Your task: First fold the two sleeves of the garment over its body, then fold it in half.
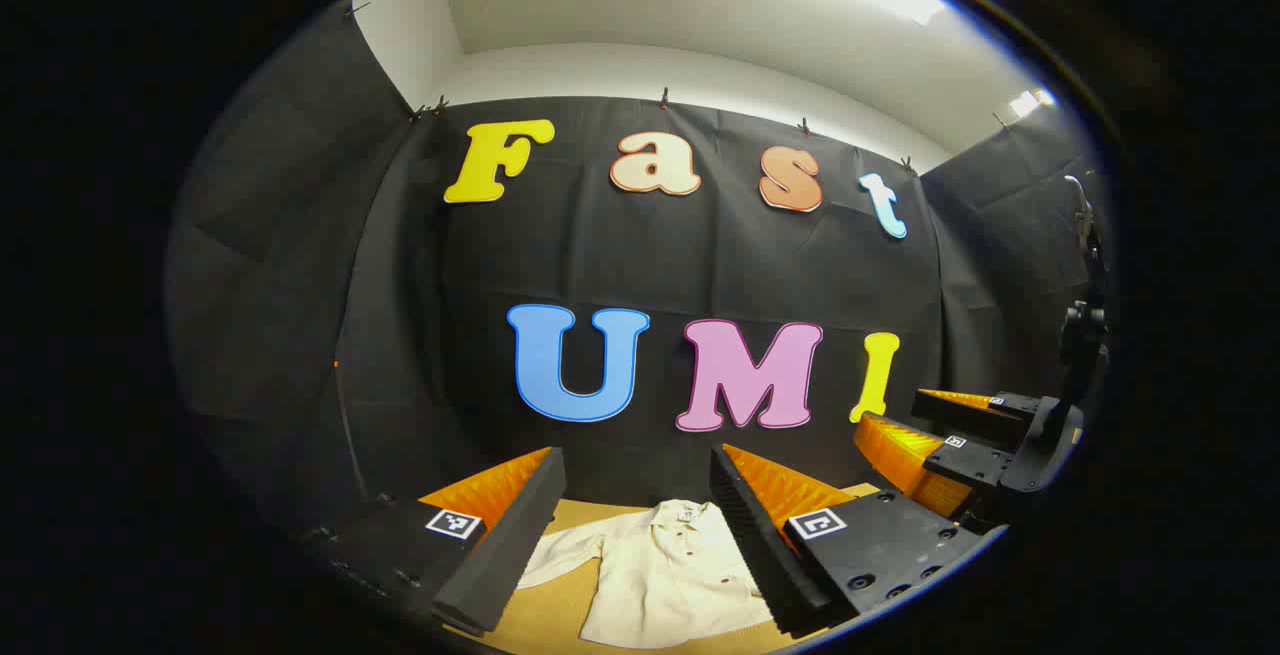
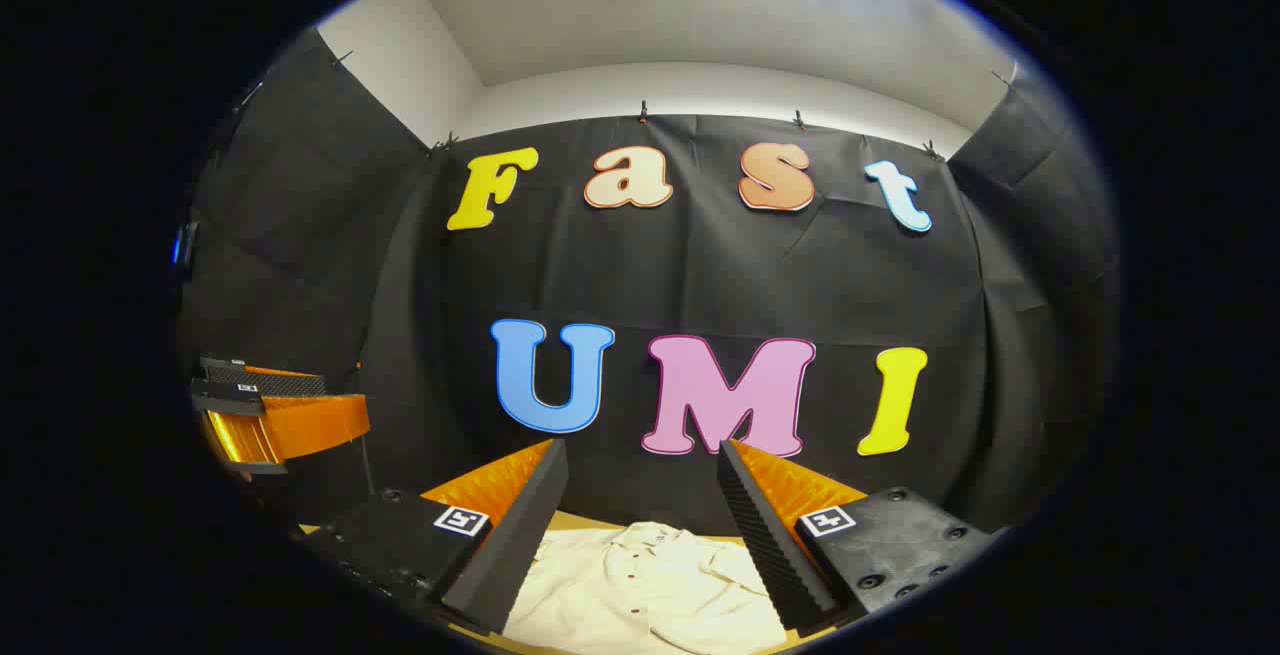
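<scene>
Both the left gripper (image 1: 636, 535) and the right gripper (image 2: 640, 540) are hovering above the cream button-front shirt (image 1: 665, 575), jaws spread wide and gripping nothing, probably lining up on its sleeves, which seem to be lying unfolded on the tan tabletop (image 1: 545, 620).

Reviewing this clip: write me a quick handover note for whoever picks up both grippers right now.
Left gripper: open, holding nothing, raised above the table.
Right gripper: open, holding nothing, raised likewise.
The cream button-up shirt lies flat on the tan table, collar toward the back wall; one sleeve is spread out to the side.
Done: nothing yet.
Left: fold both sleeves over the body, then fold the shirt in half.
</scene>
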The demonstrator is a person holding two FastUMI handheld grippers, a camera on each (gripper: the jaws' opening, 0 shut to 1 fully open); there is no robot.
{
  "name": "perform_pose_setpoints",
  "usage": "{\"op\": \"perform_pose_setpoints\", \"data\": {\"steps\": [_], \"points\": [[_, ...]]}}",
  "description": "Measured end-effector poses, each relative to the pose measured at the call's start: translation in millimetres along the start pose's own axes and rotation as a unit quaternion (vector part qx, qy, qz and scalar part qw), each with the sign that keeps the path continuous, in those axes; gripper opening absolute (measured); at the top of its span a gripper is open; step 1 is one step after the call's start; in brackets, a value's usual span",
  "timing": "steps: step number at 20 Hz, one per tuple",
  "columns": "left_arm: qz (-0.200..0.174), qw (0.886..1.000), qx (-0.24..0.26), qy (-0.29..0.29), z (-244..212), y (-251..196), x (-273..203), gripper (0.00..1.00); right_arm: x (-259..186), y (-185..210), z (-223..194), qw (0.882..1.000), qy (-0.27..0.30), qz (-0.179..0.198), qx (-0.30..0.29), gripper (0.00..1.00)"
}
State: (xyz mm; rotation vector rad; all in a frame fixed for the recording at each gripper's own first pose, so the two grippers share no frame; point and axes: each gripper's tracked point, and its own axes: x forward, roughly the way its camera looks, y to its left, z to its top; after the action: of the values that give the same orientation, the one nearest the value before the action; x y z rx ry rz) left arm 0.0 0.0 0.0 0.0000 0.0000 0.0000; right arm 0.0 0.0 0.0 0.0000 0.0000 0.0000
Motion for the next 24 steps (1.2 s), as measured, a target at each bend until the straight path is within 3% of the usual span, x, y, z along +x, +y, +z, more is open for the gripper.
{"op": "perform_pose_setpoints", "data": {"steps": [10,15,24], "points": [[-0.045,0.999,0.002,0.014,-26.8,-28.4,42.1,0.95,13.0,-47.5,-13.8,0.997,0.017,-0.067,-0.018,0.96],[-0.036,0.999,-0.009,0.001,-32.6,-31.7,61.5,0.95,13.5,-71.5,-30.6,0.995,0.034,-0.092,-0.02,0.96],[-0.025,0.999,-0.008,0.031,-59.5,-12.5,82.8,0.96,12.0,-100.3,-57.5,0.99,0.066,-0.12,-0.017,0.96]]}}
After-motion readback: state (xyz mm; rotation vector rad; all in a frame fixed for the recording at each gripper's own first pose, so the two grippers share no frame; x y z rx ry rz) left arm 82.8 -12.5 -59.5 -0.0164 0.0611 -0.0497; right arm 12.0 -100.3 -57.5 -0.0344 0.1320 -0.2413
